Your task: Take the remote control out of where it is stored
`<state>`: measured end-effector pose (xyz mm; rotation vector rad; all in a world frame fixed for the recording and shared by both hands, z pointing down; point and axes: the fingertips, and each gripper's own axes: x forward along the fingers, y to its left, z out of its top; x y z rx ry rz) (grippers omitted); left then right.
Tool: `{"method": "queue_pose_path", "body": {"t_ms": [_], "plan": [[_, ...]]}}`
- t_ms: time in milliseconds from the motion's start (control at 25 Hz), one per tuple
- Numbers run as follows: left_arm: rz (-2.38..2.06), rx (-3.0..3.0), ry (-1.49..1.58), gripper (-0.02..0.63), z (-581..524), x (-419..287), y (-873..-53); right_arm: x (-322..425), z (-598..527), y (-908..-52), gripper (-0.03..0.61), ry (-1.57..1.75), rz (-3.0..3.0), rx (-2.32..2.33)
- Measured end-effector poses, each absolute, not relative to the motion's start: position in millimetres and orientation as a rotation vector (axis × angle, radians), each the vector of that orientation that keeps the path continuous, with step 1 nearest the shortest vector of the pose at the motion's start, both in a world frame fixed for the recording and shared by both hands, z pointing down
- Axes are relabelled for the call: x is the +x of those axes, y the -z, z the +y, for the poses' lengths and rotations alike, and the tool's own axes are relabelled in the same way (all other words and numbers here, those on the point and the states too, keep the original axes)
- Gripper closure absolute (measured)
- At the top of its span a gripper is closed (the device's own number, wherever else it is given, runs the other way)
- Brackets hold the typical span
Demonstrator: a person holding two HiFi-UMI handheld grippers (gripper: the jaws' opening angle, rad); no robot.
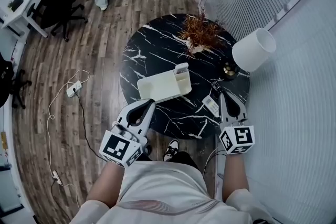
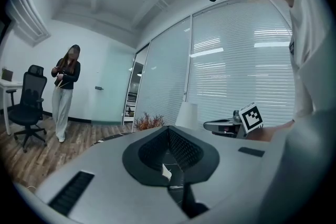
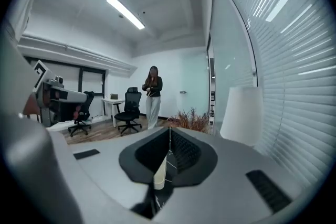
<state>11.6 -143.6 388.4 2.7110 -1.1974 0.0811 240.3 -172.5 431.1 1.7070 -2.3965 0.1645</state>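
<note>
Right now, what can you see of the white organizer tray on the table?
The white organizer tray looks like smooth plastic: a shallow rectangular dish with an upright pocket at its right end. It lies flat, slightly skewed, near the middle of the black marble table. The dish looks bare; something pale fills the pocket's mouth, too small to name. The left hand-held gripper reaches its near edge; contact unclear.

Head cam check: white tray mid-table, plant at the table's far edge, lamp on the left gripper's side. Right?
One thing is off. The lamp stands on the right gripper's side of the table, as the head view shows. The white tray mid-table and the plant at the far edge are as you say.
</note>
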Motion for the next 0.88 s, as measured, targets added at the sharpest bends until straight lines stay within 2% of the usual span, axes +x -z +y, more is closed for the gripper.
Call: {"method": "queue_pose_path", "body": {"t_ms": [880], "plan": [[-1.203,2.734,-0.081,0.604,-135,-4,-381,203,-157,-417,0.557,-0.185,-2.456,1.692]]}}
